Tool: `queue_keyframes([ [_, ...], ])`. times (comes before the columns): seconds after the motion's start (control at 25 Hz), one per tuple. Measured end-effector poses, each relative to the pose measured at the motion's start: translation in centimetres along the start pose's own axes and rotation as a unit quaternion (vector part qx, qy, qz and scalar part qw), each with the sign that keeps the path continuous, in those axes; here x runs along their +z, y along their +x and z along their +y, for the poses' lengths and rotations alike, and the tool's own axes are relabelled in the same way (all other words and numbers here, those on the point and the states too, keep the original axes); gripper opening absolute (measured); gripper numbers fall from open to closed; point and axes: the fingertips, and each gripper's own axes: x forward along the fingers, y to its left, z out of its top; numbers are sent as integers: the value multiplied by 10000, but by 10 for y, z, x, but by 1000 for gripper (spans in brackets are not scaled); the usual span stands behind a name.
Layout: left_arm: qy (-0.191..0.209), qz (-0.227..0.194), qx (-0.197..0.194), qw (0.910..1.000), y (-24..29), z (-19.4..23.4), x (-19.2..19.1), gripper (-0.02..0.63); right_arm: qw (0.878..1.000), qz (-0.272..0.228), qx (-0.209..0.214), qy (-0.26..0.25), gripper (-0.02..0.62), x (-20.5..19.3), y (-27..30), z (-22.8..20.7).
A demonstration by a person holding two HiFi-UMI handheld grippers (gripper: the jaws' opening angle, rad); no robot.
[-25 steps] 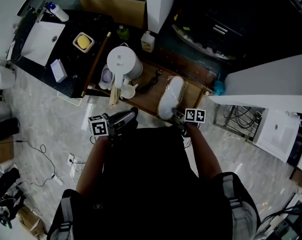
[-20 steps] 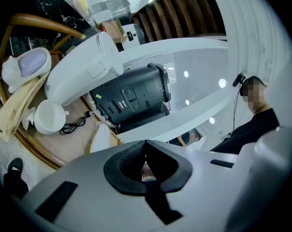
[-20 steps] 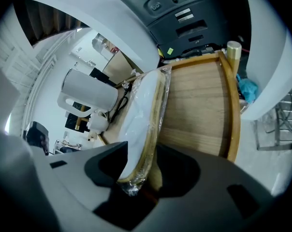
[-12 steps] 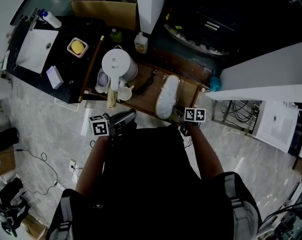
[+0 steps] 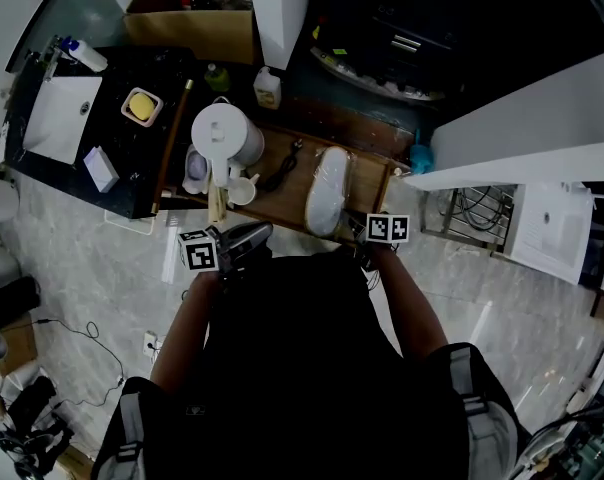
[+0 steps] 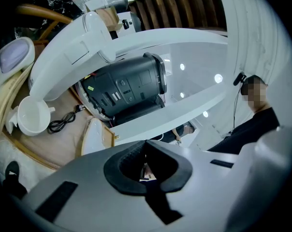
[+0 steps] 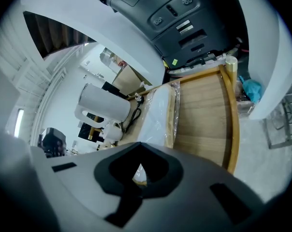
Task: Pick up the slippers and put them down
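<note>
On the wood tray [image 5: 370,182] lies one white slipper [image 5: 329,190], and it looks wrapped in clear plastic. Its long side points away from the person, so one end is close and the other end is far. I can see only this one slipper, so I cannot say where the other one is. Two grippers are here, one in each hand. From the right gripper [image 7: 139,168], the slipper is straight ahead and a little to the left, with its close end just beside the tips. From the left gripper [image 6: 146,166], it is ahead and off to the right, and not as close. So I think the right gripper is the one to grab it, by the close end. Both grippers have their jaws pressed together, and nothing is held in either one. The right one would need to spread its jaws first and then slide over that end. Left of the slipper on the tray stand one white kettle [image 5: 222,133] and one small white cup [image 5: 240,190]. They are well apart from the slipper and should not get in the way.
</note>
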Motion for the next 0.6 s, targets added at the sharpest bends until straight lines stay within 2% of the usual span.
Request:
queue_keyframes([
  [0.24,-14,123,-69,9999,7,-2,0,12,9999,-44,81,39,8,-3,-8,7],
  [0.6,11,435,-243,9988,19,-3,-1,12,9984,-470,315,84,6,2,-23,29],
])
